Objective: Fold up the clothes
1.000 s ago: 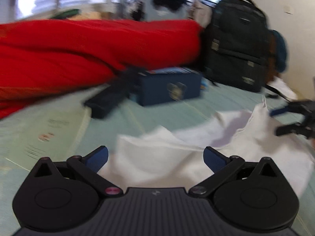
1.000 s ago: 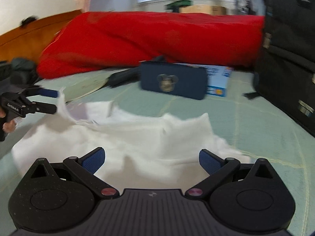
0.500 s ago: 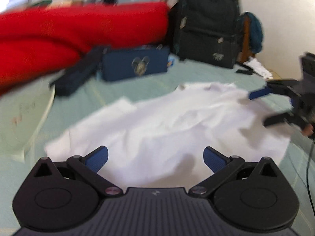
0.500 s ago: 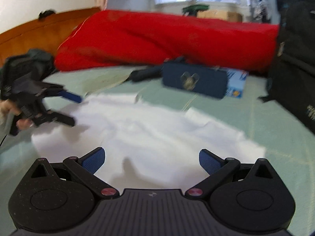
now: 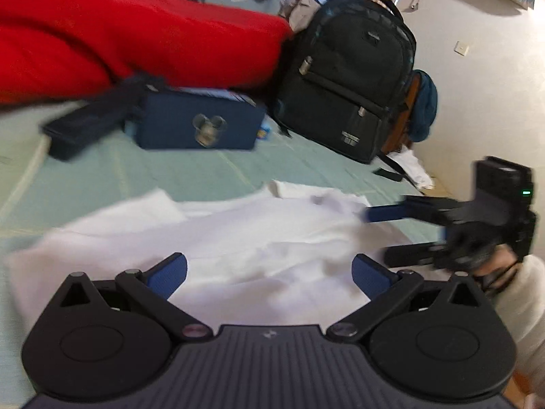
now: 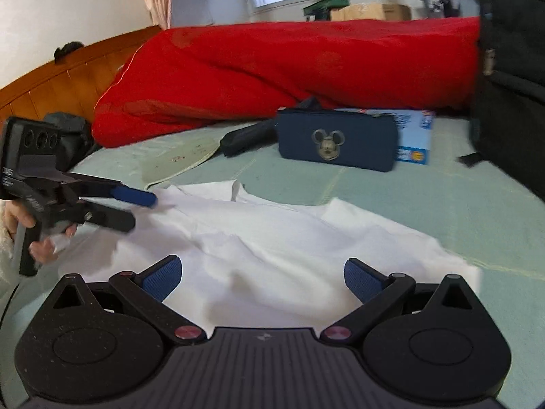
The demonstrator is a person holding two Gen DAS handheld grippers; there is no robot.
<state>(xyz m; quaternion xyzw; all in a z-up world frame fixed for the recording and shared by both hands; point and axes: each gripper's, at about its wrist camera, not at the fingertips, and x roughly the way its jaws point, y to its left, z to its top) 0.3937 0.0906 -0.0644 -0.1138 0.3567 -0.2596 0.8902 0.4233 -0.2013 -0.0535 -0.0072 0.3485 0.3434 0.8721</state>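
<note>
White T-shirt (image 6: 272, 238) lies flat, just ahead of left gripper (image 5: 269, 271) and right gripper (image 6: 260, 274). Both spread wide, holding nothing. Its near hem is hidden behind them.

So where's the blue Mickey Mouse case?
The Mickey Mouse case lies on the green mat beyond the white shirt, in front of the red quilt.

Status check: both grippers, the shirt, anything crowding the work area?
Left gripper open, empty, over shirt. Right gripper open, empty. White shirt spread flat on the bed, unfolded. Blue pouch and black backpack beyond, apart from the shirt.
</note>
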